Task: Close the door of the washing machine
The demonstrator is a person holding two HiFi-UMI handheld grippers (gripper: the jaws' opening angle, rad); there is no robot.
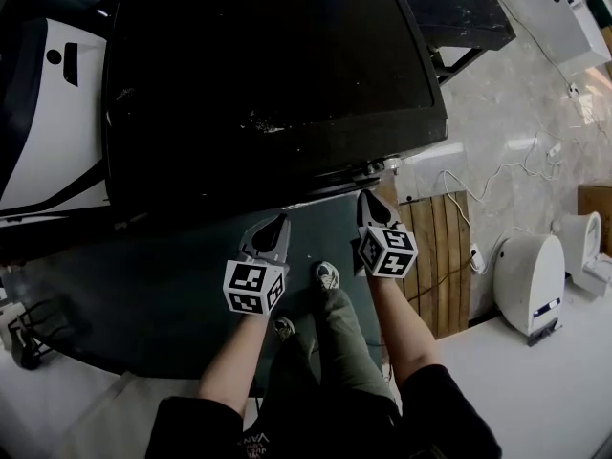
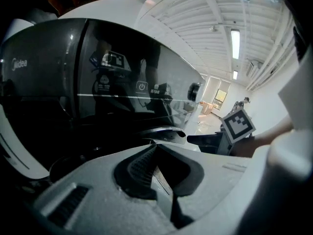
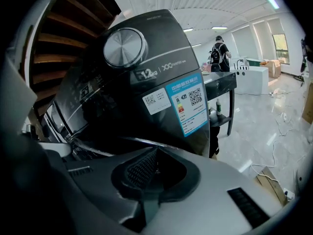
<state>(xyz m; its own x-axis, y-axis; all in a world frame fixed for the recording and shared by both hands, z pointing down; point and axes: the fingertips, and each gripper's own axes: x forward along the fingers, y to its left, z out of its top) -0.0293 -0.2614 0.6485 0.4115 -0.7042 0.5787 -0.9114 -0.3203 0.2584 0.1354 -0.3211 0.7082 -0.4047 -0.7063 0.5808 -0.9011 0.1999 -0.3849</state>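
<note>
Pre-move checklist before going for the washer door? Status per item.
1. Left claw shut, nothing between its jaws: ok.
2. Right claw shut, nothing between its jaws: ok.
3. Both claws pointed at the washing machine front: ok.
4. Door open or latched: cannot tell. Only a chrome rim shows past the left claw's tips.
5. Either claw touching the door: cannot tell.
</note>
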